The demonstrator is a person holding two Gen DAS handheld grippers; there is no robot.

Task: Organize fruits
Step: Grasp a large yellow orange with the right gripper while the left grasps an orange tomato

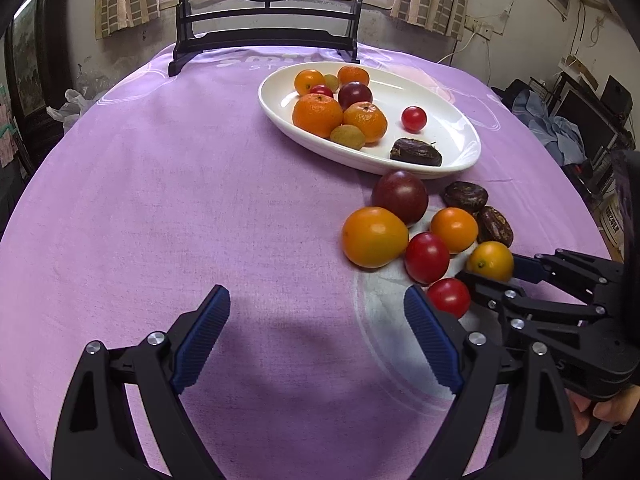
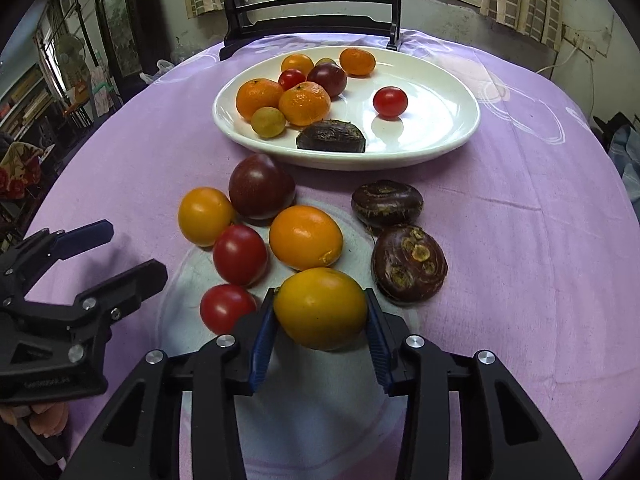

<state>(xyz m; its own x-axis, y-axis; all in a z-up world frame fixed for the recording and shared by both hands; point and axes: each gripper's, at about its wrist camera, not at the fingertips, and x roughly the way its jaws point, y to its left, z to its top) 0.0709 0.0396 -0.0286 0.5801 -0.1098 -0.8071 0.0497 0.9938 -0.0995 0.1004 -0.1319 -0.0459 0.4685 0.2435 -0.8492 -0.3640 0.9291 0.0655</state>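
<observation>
Pads of the right gripper were pressed on a smooth, light yellow tomato at its widest part; slippage was judged likely. The left gripper was held wide, empty.

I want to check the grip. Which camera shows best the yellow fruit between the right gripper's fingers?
The right wrist view: the yellow fruit fills the centre, with both blue pads of the right gripper pressing its sides. The left wrist view shows it small, near the right edge, partly covered by a finger.
</observation>
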